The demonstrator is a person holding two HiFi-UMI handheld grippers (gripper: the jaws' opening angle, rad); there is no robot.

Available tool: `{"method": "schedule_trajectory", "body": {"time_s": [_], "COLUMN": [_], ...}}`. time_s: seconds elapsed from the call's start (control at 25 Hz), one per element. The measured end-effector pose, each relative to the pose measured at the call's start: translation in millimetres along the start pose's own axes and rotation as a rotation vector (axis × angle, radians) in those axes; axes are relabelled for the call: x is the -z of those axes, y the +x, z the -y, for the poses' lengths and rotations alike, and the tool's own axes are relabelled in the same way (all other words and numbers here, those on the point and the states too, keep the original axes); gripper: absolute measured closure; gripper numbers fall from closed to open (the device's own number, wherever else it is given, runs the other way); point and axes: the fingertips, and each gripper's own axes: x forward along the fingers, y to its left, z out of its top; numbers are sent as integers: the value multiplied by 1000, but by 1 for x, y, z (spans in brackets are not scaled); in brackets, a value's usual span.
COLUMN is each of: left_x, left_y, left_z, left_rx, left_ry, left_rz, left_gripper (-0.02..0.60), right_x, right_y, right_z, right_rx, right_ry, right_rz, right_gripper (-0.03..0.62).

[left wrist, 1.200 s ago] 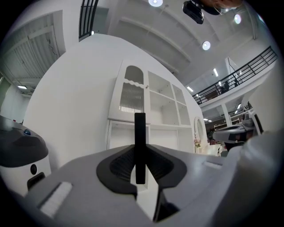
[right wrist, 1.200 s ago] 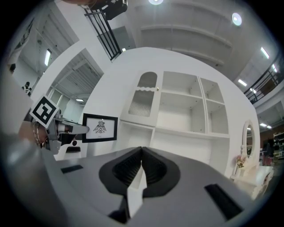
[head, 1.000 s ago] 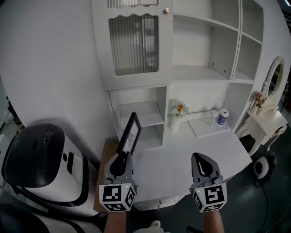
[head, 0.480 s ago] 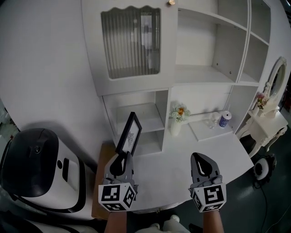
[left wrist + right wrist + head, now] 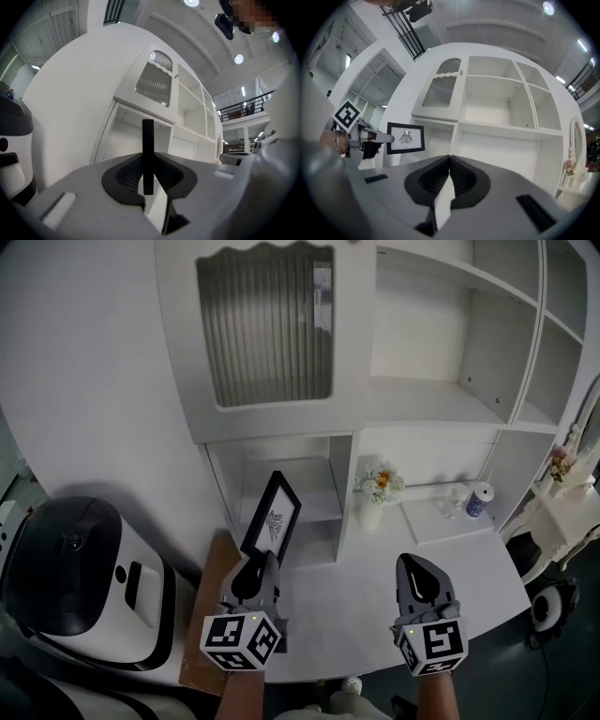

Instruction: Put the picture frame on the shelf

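My left gripper (image 5: 251, 570) is shut on the lower edge of a black picture frame (image 5: 273, 518) with a white print, held upright and edge-on over the desk. In the left gripper view the picture frame (image 5: 148, 154) is a thin black bar clamped between the jaws. From the right gripper view the picture frame (image 5: 406, 138) shows face-on, with the left gripper (image 5: 375, 138) on its left side. My right gripper (image 5: 419, 578) hovers over the desk, shut and with nothing in it; its jaws (image 5: 449, 168) meet. The white shelf unit (image 5: 309, 493) stands just beyond the frame, its lower cubby open.
A small vase of flowers (image 5: 375, 491) stands on the white desk (image 5: 441, 568), with a blue-labelled can (image 5: 479, 501) and a glass (image 5: 456, 500) on a tray to the right. A black-and-white appliance (image 5: 80, 573) sits at the left. A ribbed-glass cabinet door (image 5: 267, 324) is above.
Both grippers and the frame have moved closer to the shelf unit, which now looms larger. The grip on the frame is unchanged.
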Motion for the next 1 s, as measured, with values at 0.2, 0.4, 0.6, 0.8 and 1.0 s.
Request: {"method": "schedule_trajectory", "body": {"time_s": [0.2,0.4,0.6,0.8,1.0], "left_x": [10,22,36,50,65], "left_y": [23,45,64,80,95], "left_z": [3,5,-2,-8,-10], "left_rx": [-19,-46,-75,-111,-115], "left_ry": [-136,-274,-441,-579,-712], "left_rz": [4,5,14,30,37], "left_gripper": [506,506,506,506,506], "right_x": [12,16,21,32,47], "right_y": [19,36,55,66,75], "right_z": [23,44,60,71,78], "right_rx": [-35,-58,-81,-100,-108], "right_ry": [14,24,37,52,74], "right_rz": [-3,11,15,-5,-26], "right_gripper": [586,586,586,586,586]}}
